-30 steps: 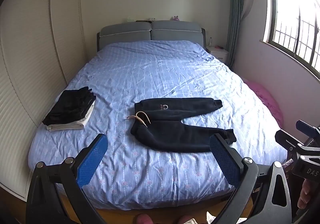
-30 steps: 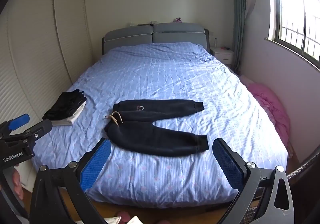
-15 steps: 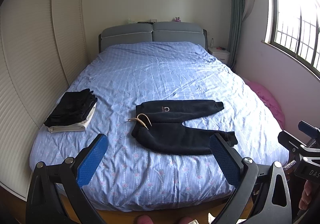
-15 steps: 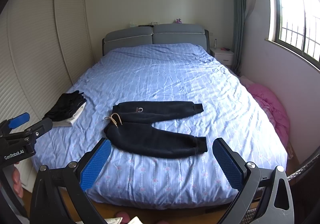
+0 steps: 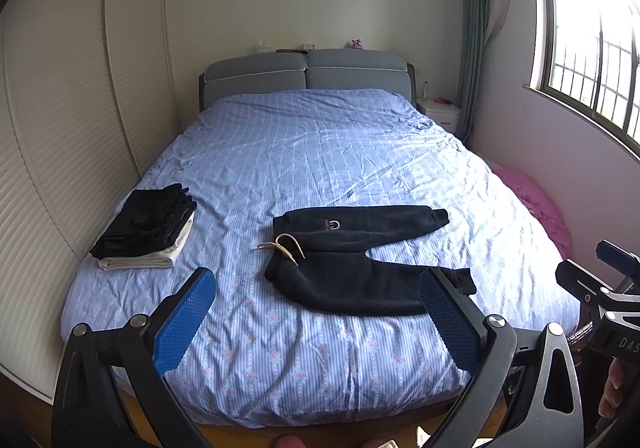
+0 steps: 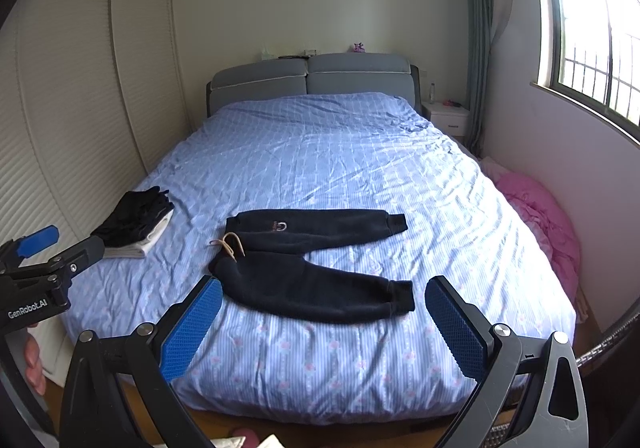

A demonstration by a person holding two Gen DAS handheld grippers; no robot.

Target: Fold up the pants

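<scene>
Dark navy pants (image 5: 360,252) (image 6: 308,260) lie spread flat near the foot of the bed, waist to the left with a tan drawstring (image 5: 286,244) (image 6: 230,246), the two legs splayed to the right. My left gripper (image 5: 316,320) hovers open in front of the bed's foot, short of the pants. My right gripper (image 6: 324,324) is open too, held off the bed at about the same distance. Neither holds anything. Each gripper shows at the edge of the other's view.
The bed (image 5: 320,151) has a blue patterned sheet. A stack of folded dark and white clothes (image 5: 144,228) (image 6: 136,224) sits at its left edge. A slatted wardrobe stands left, a pink heap (image 6: 544,224) lies on the floor right, and a nightstand (image 5: 438,113) is by the headboard.
Both grippers have drawn back and tilted slightly, so the bed and pants sit a little lower in the views. The pants have not moved and both grippers stay open.
</scene>
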